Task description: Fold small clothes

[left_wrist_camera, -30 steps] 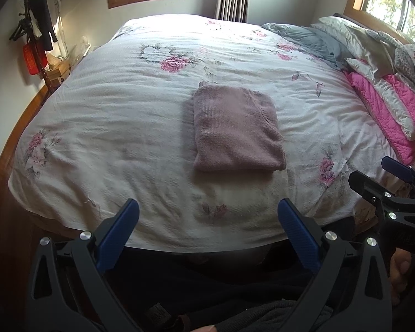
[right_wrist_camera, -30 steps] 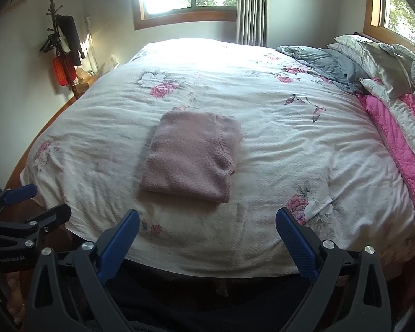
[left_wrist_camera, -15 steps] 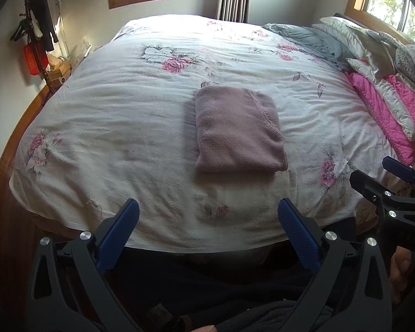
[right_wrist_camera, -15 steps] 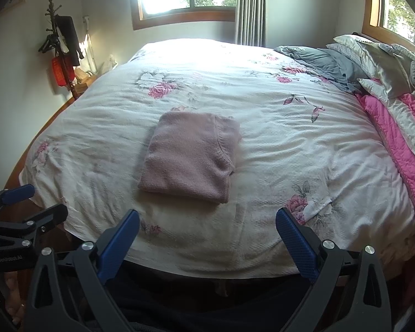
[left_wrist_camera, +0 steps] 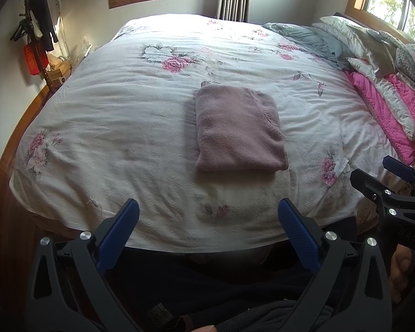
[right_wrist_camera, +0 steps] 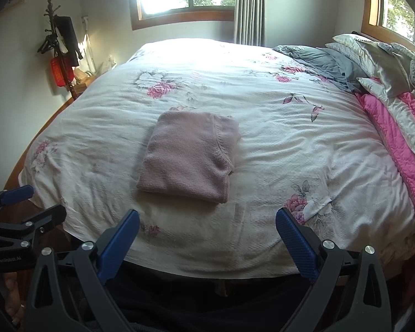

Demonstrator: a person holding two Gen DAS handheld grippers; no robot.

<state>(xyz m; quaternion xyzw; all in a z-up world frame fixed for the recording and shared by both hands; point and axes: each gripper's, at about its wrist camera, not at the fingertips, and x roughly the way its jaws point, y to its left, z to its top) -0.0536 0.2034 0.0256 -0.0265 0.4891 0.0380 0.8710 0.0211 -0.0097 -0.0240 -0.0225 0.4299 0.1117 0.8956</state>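
The left gripper hangs with blue-padded jaws spread wide and empty, just short of the near edge of the white floral bedspread. The right gripper is likewise wide and empty, level with it and alongside. Ahead of both, well apart from the fingers, the folded dusty-pink knit garment lies flat as a neat rectangle mid-bed. Bare bedspread surrounds it on every side. Far right, pink quilted pillows pile at the bedhead.
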